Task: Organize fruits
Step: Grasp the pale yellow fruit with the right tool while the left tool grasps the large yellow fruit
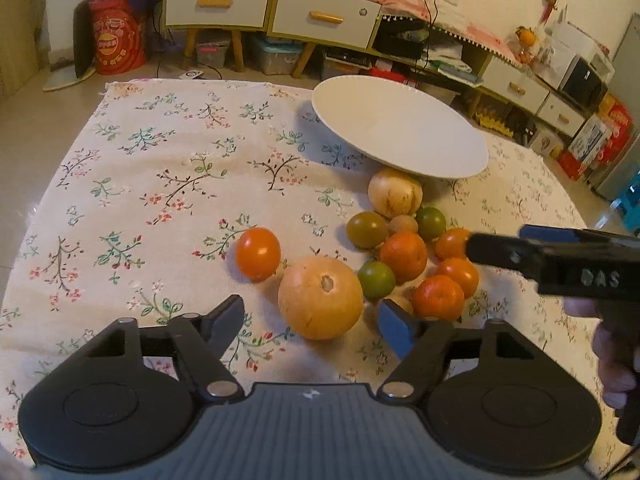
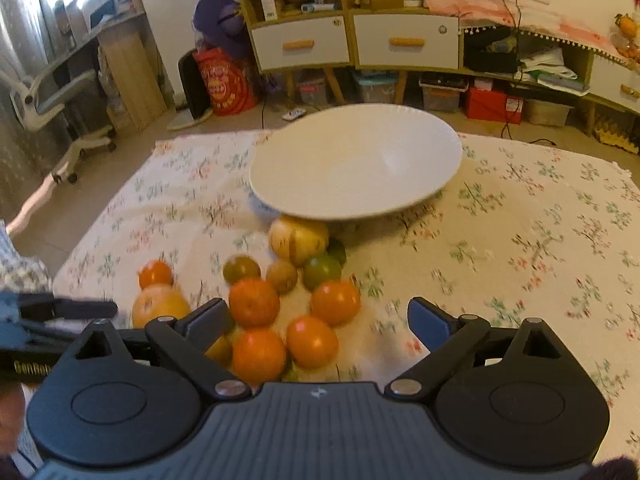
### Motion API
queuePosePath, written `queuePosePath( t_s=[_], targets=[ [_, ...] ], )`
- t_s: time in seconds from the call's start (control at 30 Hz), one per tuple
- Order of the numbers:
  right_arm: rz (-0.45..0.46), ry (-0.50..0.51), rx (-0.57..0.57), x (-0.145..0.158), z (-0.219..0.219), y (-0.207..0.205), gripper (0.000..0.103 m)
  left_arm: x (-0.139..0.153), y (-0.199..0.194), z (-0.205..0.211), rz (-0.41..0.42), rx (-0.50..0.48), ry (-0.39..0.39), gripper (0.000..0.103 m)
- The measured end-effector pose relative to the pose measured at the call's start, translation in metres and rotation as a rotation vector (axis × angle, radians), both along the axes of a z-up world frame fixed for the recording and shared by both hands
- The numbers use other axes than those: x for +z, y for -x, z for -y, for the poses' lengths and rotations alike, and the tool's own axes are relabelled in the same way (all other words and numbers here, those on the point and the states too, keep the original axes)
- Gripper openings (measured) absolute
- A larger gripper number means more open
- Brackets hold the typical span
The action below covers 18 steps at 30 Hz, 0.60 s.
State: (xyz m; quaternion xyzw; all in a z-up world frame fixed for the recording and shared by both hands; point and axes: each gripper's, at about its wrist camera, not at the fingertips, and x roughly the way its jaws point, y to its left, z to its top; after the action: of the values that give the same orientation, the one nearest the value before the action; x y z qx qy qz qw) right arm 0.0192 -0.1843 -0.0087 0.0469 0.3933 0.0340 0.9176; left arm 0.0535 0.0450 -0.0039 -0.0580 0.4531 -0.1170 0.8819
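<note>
A white bowl [image 1: 400, 128] stands on the floral tablecloth [image 1: 160, 184] at the far side of the table, tilted so that its near rim rides up over a pale yellow fruit [image 1: 395, 193]; nothing lies inside it, as the right wrist view [image 2: 356, 160] shows. The fruits lie in a loose cluster on the cloth just in front of the bowl. A large yellow-orange fruit [image 1: 321, 298] sits nearest the left gripper [image 1: 312, 316], its stem scar turned upward and a little toward the camera; it is round, with no clear long axis. An orange fruit [image 1: 258, 253] lies apart to its left. To the right are mandarins [image 1: 404, 256], green-tinged fruits [image 1: 367, 230] and a small brown one [image 1: 403, 225], touching one another. The left gripper's jaws stand apart on either side of the large fruit's near edge, and the pads do not press on it. The right gripper [image 2: 316, 322] is spread wide above the mandarins [image 2: 254, 302], holding nothing; that view is blurred. It also shows in the left wrist view at the right edge [image 1: 560, 256], with part of a hand [image 1: 616, 364] below.
</note>
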Motion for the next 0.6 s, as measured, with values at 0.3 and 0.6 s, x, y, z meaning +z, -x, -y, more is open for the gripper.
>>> queuePosePath(
  t_s=[0.3,0.6],
  targets=[
    [0.027,0.007,-0.014,-0.013,-0.009,-0.032,0.088,-0.004,-0.007,0.004,-0.001,0.001,0.003,0.036],
    [0.033,0.019,-0.02,-0.023,-0.016,-0.052,0.076,-0.004,-0.012,0.011,-0.005,0.009,-0.024,0.029]
  ],
)
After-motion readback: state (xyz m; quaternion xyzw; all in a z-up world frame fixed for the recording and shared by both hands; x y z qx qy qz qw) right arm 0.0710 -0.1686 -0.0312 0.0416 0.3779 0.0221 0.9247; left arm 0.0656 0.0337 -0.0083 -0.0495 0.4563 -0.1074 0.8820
